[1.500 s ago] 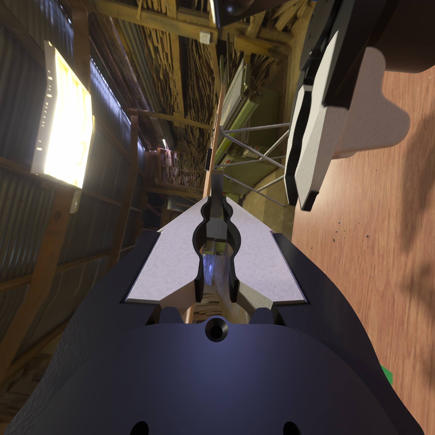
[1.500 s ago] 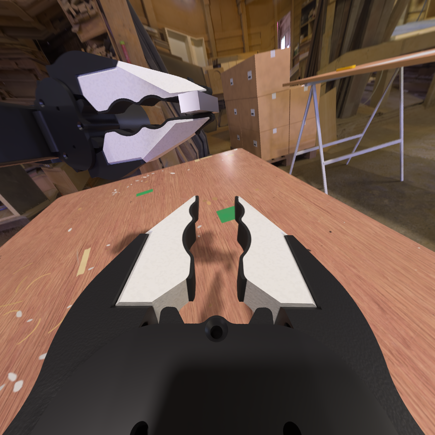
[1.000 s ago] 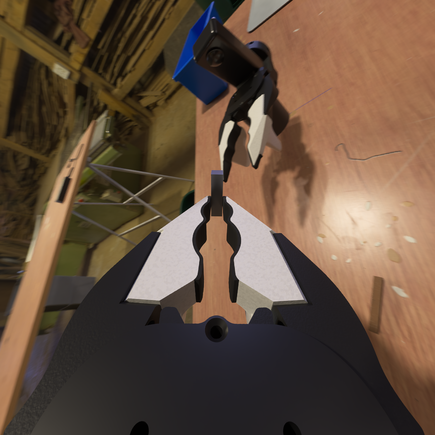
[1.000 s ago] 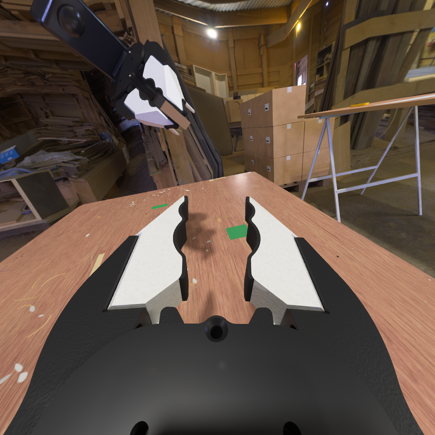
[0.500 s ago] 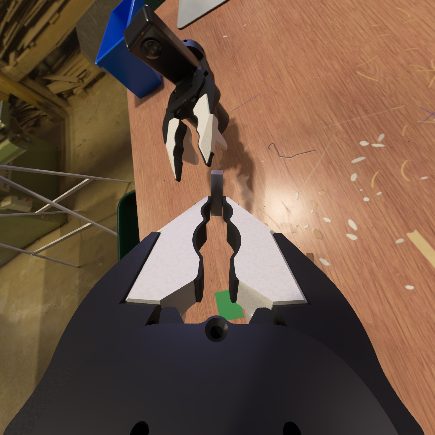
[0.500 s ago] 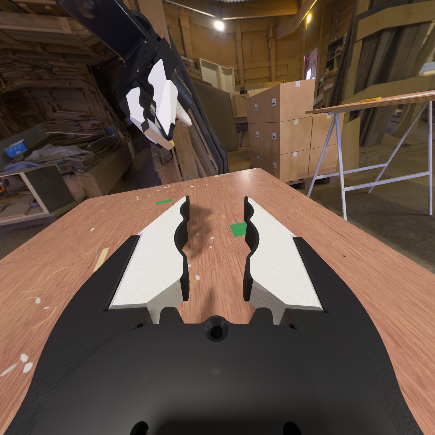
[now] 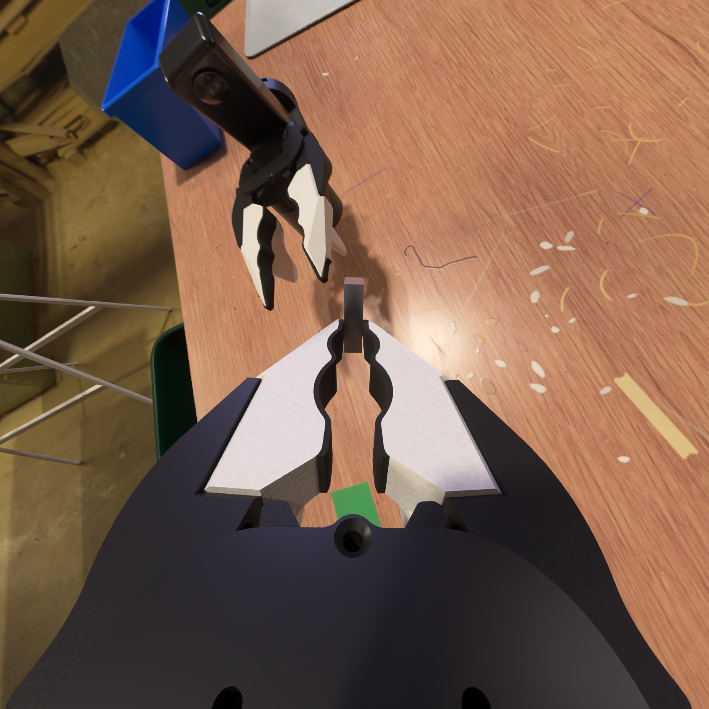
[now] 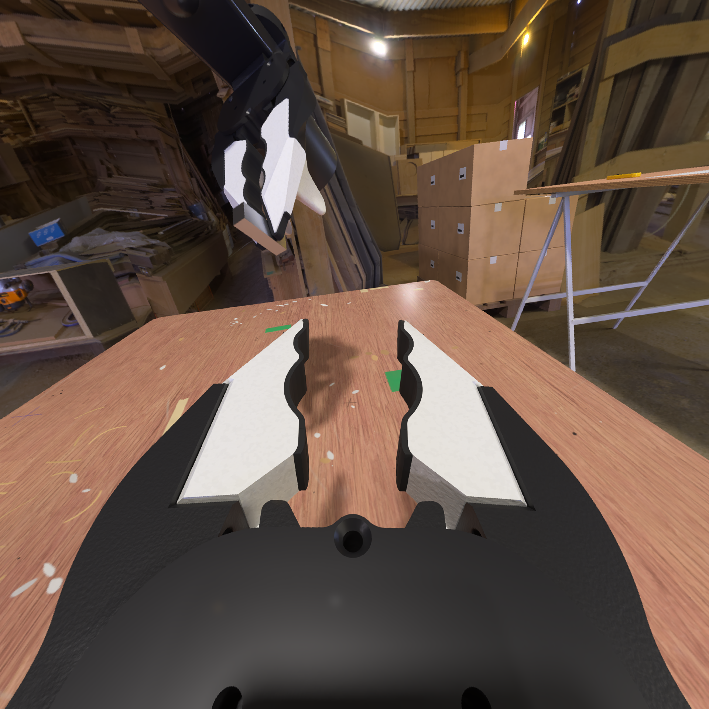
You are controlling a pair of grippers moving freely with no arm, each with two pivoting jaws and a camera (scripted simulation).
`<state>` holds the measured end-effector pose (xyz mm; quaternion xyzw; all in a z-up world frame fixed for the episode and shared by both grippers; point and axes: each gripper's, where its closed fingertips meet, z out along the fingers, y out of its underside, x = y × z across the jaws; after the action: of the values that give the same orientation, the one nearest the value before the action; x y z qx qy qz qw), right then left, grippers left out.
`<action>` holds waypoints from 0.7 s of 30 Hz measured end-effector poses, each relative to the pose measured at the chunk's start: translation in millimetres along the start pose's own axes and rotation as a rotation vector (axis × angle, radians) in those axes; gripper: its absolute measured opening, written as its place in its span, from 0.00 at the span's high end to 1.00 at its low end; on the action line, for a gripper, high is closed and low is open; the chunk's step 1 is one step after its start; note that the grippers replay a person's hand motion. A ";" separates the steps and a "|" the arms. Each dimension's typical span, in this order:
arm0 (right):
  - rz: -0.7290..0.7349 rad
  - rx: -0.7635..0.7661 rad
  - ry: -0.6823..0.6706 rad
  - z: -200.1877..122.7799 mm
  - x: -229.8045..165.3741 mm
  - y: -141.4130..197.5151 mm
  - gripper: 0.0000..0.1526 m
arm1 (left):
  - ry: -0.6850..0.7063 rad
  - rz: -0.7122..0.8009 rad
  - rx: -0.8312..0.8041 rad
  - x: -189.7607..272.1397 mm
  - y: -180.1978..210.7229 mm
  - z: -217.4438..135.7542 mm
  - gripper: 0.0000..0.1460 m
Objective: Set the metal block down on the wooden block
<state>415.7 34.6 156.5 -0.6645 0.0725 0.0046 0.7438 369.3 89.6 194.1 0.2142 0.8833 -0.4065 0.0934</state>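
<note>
Metal block (image 7: 353, 318), pinched at centre frame in the left gripper (image 7: 352, 326) above the table (image 7: 498, 153), needs level lowering; right gripper (image 8: 352, 326) gapes empty, wooden block unseen.

The metal block (image 7: 353, 317) is a slim, dark grey bar with a pale end face, clamped upright between the fingertips of the left gripper (image 7: 353, 330) and sticking out beyond them, clear above the desk (image 7: 498, 153). From the right gripper (image 8: 352, 326), it (image 8: 256, 228) appears up and to the left, its mirror-like sides tinted brown. No wooden block is visible.
</note>
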 end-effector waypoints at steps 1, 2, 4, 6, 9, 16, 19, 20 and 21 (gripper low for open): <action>-0.002 -0.001 -0.001 0.1 -0.3 0.1 0.70 | 0.011 -0.003 -0.006 0.9 1.1 2.0 0.94; -0.003 -0.002 -0.002 0.1 -0.5 0.1 0.70 | 0.021 -0.006 -0.012 1.8 2.4 4.1 0.94; -0.003 -0.001 -0.003 0.0 -0.6 -0.1 0.70 | 0.043 -0.011 -0.029 4.0 5.2 8.2 0.94; -0.003 -0.001 -0.003 -0.1 -0.6 -0.3 0.70 | 0.059 -0.014 -0.042 5.5 7.3 11.4 0.94; -0.005 -0.001 -0.003 -0.4 -0.5 -0.5 0.70 | 0.081 -0.019 -0.056 7.5 9.2 15.0 0.94; -0.007 0.001 -0.002 -0.8 -0.6 -1.2 0.70 | 0.124 -0.022 -0.099 12.7 12.5 21.3 0.94; -0.010 0.002 -0.002 -0.9 -0.8 -1.7 0.70 | 0.132 -0.026 -0.105 14.1 13.2 21.9 0.94; -0.010 0.002 -0.002 -0.9 -0.8 -1.7 0.70 | 0.135 -0.028 -0.107 14.5 13.6 22.0 0.94; -0.010 0.002 -0.002 -1.0 -0.8 -1.8 0.70 | 0.138 -0.030 -0.110 15.1 14.2 22.0 0.94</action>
<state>414.9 33.5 158.3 -0.6643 0.0684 0.0015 0.7444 362.1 85.7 165.0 0.2230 0.9117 -0.3429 0.0376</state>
